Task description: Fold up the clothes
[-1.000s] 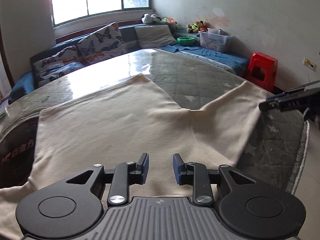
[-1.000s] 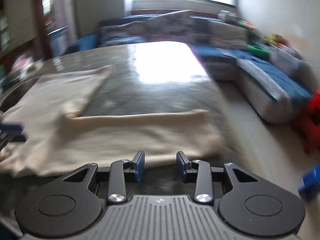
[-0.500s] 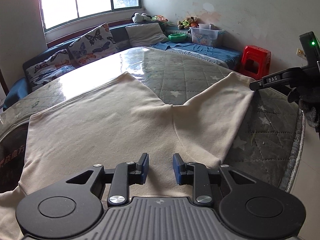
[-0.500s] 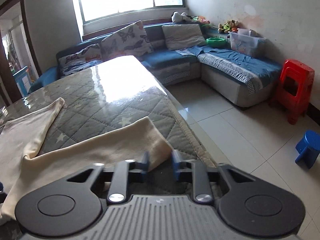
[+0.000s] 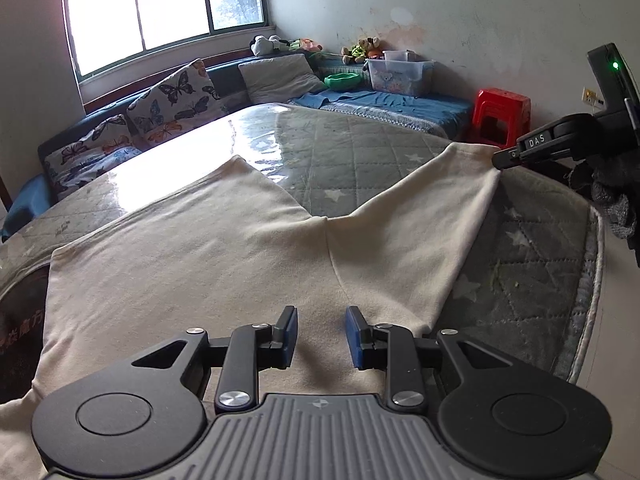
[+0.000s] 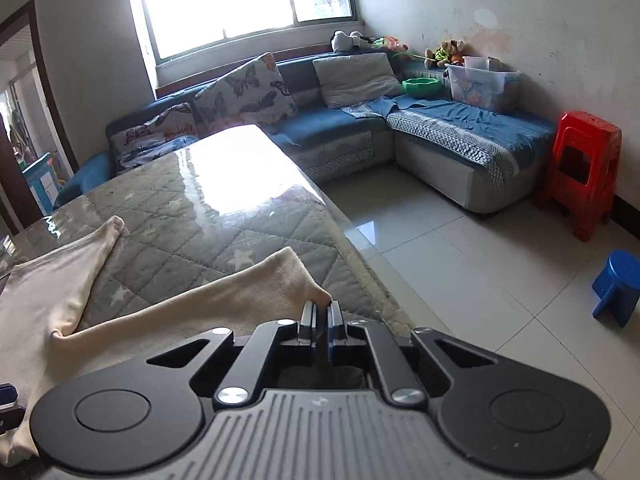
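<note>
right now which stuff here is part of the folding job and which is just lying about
Part of the job:
- cream garment spread on the quilted table
- right hand-held gripper, shut on a garment corner
- left hand-held gripper, open over the garment

Just lying about:
- red stool
- blue stool
- butterfly cushions
- green bowl
- storage box

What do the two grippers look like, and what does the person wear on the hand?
Both are black, with a grey ribbed body, two round black discs and silver screws. The left gripper and right gripper have blue pads on thin black fingers. The left view shows white "DAS" lettering and a green light on the right one, and a dark grey knitted glove.
</note>
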`<action>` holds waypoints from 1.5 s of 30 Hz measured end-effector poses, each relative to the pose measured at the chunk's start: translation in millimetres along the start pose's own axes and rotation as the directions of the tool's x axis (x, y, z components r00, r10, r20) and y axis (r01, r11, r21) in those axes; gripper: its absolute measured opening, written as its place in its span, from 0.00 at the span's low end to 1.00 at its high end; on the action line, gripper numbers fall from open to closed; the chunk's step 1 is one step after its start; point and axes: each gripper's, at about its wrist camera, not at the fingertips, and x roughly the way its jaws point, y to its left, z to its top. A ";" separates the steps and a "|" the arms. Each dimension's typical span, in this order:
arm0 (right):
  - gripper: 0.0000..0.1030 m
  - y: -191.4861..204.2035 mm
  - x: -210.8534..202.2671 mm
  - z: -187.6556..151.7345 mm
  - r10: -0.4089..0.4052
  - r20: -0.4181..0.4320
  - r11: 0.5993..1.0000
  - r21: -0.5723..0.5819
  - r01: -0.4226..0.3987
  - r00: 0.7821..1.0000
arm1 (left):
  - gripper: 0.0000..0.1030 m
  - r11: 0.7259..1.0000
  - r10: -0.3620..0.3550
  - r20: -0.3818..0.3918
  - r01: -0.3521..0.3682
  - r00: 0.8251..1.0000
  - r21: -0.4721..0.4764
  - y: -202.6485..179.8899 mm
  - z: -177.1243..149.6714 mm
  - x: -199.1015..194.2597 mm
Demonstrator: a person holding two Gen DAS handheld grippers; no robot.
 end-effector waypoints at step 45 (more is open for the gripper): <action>0.12 251.6 -45.4 -26.3 0.345 -0.320 0.688 -0.553 -0.469 0.883 | 0.39 0.931 0.236 0.047 -0.212 0.971 -0.296 131.4 -82.9 -104.7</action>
